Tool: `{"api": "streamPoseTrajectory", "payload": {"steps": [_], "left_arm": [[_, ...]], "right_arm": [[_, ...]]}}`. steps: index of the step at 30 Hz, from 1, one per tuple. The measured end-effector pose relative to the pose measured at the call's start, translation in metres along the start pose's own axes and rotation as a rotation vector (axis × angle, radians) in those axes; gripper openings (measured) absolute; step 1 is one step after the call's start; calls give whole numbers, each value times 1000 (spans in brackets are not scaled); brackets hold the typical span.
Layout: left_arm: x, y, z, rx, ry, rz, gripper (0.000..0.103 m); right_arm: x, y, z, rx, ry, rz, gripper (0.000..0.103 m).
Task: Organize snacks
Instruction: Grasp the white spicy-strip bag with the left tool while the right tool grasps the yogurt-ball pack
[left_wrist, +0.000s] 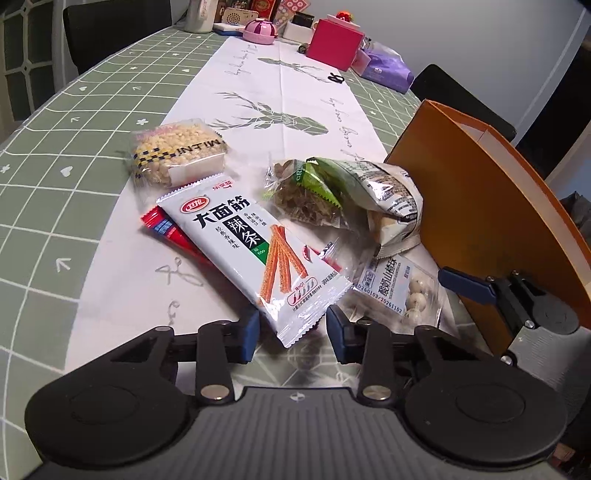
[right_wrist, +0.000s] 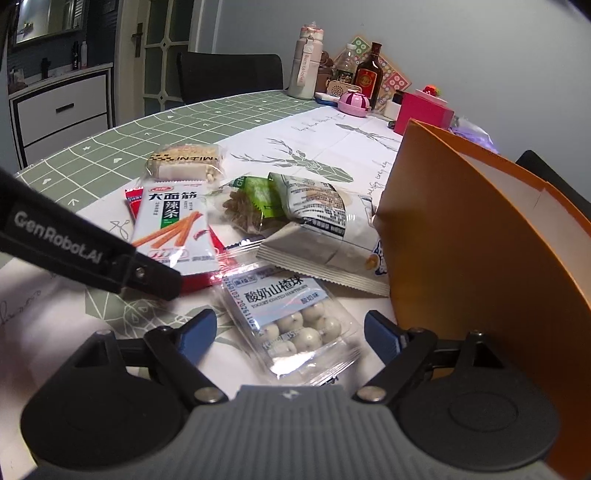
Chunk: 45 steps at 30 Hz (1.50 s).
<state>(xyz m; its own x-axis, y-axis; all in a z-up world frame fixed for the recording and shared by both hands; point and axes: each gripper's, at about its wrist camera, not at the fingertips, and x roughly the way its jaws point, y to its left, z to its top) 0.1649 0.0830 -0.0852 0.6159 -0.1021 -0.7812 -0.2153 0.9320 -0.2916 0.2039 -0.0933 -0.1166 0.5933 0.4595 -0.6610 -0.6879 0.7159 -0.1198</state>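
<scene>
A: Lower centre of the left wrist view: left tongs (left_wrist: 291, 334) part spread, the near corner of the spicy strip packet (left_wrist: 255, 251) lying between the blue pads. No clear pinch; pads look just off the wrapper.

B: Noted. Lower centre of the right wrist view: right tongs (right_wrist: 290, 332) spread wide, straddling the yogurt ball packet (right_wrist: 295, 325). Pads stand clear of it on both sides, nothing held.

A: Orange box (left_wrist: 491, 206) stands open at the right of the frame, on the counter (left_wrist: 74, 147). Its inside is not visible from either view, so I cannot tell whether any snack is already in it.

B: Count of what lies outside, middle of the frame: rice cracker pack (left_wrist: 177, 153) at upper left of the pile, red packet (left_wrist: 166, 229) under the strip packet, green packet (left_wrist: 306, 192) beside a white chip bag (left_wrist: 388, 195) that rests against the box wall.

A: Six snacks loose on the counter, none lifted.

B: Judgement: task early. Every visible packet is left to be moved, presumably into the box. Nearest candidates: strip packet for the left, yogurt balls for the right.
</scene>
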Motion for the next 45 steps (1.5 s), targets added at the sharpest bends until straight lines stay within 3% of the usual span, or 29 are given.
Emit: {"api": "streamPoseTrajectory", "payload": {"steps": [11, 15, 17, 18, 20, 23, 27, 36, 41, 45], "left_arm": [[-30, 23, -19, 51, 77, 57, 40], [-41, 32, -24, 71, 101, 120, 40], [-45, 37, -25, 51, 89, 113, 41], [-48, 40, -25, 36, 75, 92, 42], [-53, 41, -24, 11, 46, 52, 61], [-58, 35, -21, 10, -9, 27, 76], [-50, 29, -12, -19, -10, 51, 81], [-20, 56, 5, -243, -38, 209, 84], [-11, 49, 11, -201, -54, 261, 89], [-3, 27, 8, -9, -9, 270, 90]], "right_arm": [[-36, 40, -13, 18, 35, 69, 81], [-50, 41, -13, 45, 12, 99, 78], [-54, 38, -11, 41, -13, 84, 78], [-54, 36, -10, 42, -19, 77, 78], [-51, 31, -8, 55, -10, 62, 79], [-45, 25, -8, 76, 2, 50, 84], [-40, 24, -8, 88, 6, 52, 89], [-24, 22, -3, 126, 17, 73, 92], [-24, 20, -6, 166, 15, 85, 86], [-29, 17, -11, 202, 14, 94, 72]]}}
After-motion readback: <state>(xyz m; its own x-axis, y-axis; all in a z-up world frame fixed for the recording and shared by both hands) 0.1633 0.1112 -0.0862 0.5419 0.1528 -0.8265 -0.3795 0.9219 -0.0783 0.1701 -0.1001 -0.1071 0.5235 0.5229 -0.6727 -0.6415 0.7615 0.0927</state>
